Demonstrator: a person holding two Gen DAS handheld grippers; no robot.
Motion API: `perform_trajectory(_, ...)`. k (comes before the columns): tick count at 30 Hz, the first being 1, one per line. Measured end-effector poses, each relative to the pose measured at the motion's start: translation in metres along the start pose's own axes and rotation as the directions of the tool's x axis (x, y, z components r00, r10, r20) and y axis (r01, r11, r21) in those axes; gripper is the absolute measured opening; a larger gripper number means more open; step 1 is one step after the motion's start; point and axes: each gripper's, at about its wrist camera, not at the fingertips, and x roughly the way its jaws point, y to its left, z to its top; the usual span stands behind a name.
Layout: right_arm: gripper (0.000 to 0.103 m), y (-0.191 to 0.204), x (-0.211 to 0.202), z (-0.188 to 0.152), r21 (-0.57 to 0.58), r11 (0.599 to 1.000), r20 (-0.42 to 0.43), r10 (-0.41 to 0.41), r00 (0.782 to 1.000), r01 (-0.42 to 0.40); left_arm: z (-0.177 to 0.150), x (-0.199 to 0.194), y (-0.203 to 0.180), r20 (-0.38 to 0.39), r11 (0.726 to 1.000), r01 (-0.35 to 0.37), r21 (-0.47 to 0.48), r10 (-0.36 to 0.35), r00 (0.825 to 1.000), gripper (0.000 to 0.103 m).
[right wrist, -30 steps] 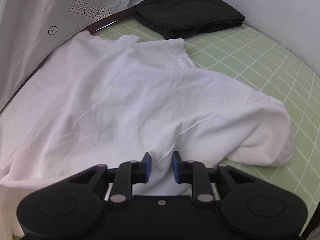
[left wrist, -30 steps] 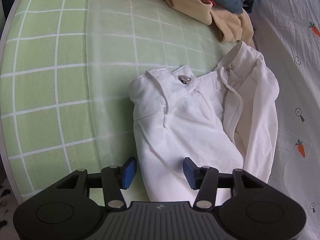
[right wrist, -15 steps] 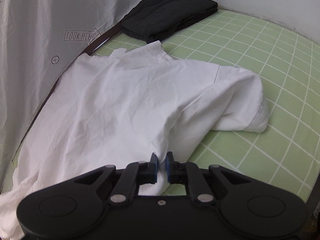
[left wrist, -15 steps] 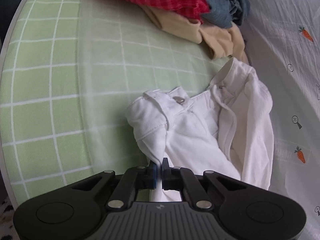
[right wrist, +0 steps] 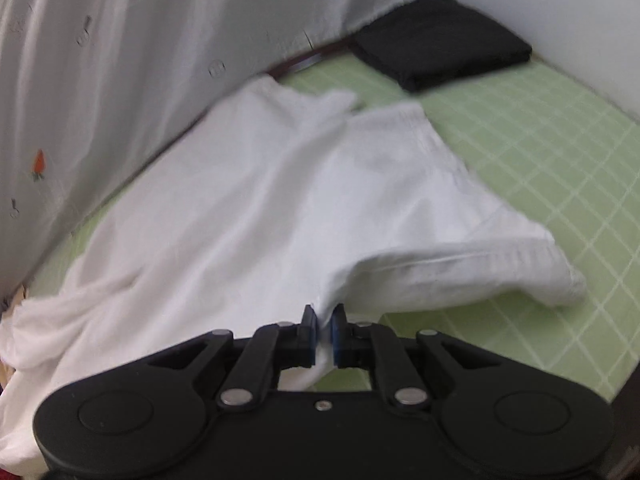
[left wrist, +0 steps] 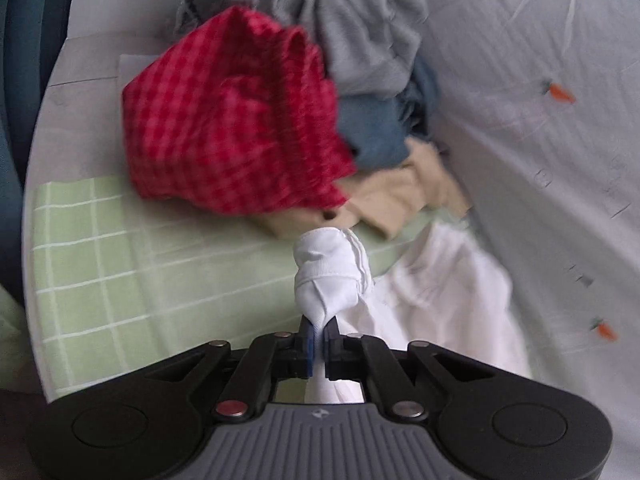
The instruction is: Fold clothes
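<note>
One white garment [left wrist: 440,292] is the thing being handled, and both tongs have hold of it. In the left wrist view the left tongs [left wrist: 319,334] sit at lower centre, their blue pads pinched on a bunched, hemmed corner of the cloth that stands up above them; the log's slight widening does not show, as the pads are pressing on fabric. The rest of the garment trails toward the lower right of that frame, against a pale sheet printed with small carrots [left wrist: 560,92].

In the right wrist view the right tongs [right wrist: 323,332] are at lower centre, nearly closed on another fold of the same white garment [right wrist: 280,184], which spreads from the lower left across the middle of the frame over the green checked bed cover [right wrist: 560,152].

Only the left view shows the pile of unfolded clothes at top centre: one red checked piece [left wrist: 228,128], one grey piece [left wrist: 360,32], one blue piece [left wrist: 376,132] and one tan piece [left wrist: 400,196], four that can be told apart.

Only the right view shows one folded black garment [right wrist: 440,52], lying at the upper right on the cover, apart from the white one.
</note>
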Motion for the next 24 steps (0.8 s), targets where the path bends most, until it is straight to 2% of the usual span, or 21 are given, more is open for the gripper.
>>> perform_trajectory(2, 0.01, -0.01, 0.01, -0.011, 0.033, 0.999, -0.067, -0.02, 0.998, 0.022, -0.016, 0.008, 0.007, -0.043, 0.995, -0.086, 0.051, 0.088, 0.995, 0.011)
perform_trajectory(3, 0.015, -0.014, 0.011, -0.013, 0.055, 0.998, -0.073, -0.017, 0.997, 0.021, -0.023, 0.008, 0.011, -0.048, 0.993, -0.099, 0.068, 0.102, 0.994, 0.018)
perform_trajectory(5, 0.022, -0.02, 0.009, -0.014, 0.091, 0.996, -0.065, -0.003, 0.998, 0.009, -0.036, 0.004, 0.016, -0.052, 0.994, -0.081, 0.076, 0.085, 0.995, 0.028)
perform_trajectory(7, 0.047, -0.026, 0.006, -0.013, 0.121, 0.993, -0.045, 0.016, 0.999, -0.01, -0.048, -0.001, 0.014, -0.056, 0.993, -0.068, 0.095, 0.074, 0.996, 0.033)
perform_trajectory(11, 0.054, -0.041, 0.01, -0.01, 0.194, 0.981, -0.046, 0.035, 0.998, -0.026, -0.072, -0.012, -0.016, -0.032, 0.972, -0.066, 0.227, 0.075, 0.997, 0.045)
perform_trajectory(13, 0.056, -0.051, 0.014, -0.01, 0.244, 0.969, -0.049, 0.051, 0.997, -0.038, -0.086, -0.017, -0.029, -0.036, 0.959, -0.038, 0.28, 0.05, 0.998, 0.045)
perform_trajectory(17, 0.062, -0.076, 0.016, -0.01, 0.343, 0.935, -0.009, 0.099, 0.995, -0.089, -0.123, -0.022, -0.052, -0.09, 0.94, 0.039, 0.34, -0.009, 0.996, 0.046)
perform_trajectory(21, 0.075, -0.113, 0.014, -0.005, 0.465, 0.874, 0.064, 0.123, 0.99, -0.138, -0.166, -0.023, -0.074, -0.159, 0.905, 0.089, 0.417, -0.025, 0.987, 0.047)
perform_trajectory(24, 0.078, -0.139, 0.013, 0.0, 0.562, 0.815, 0.092, 0.105, 0.99, -0.139, -0.199, -0.025, -0.09, -0.216, 0.874, 0.131, 0.467, -0.03, 0.976, 0.047)
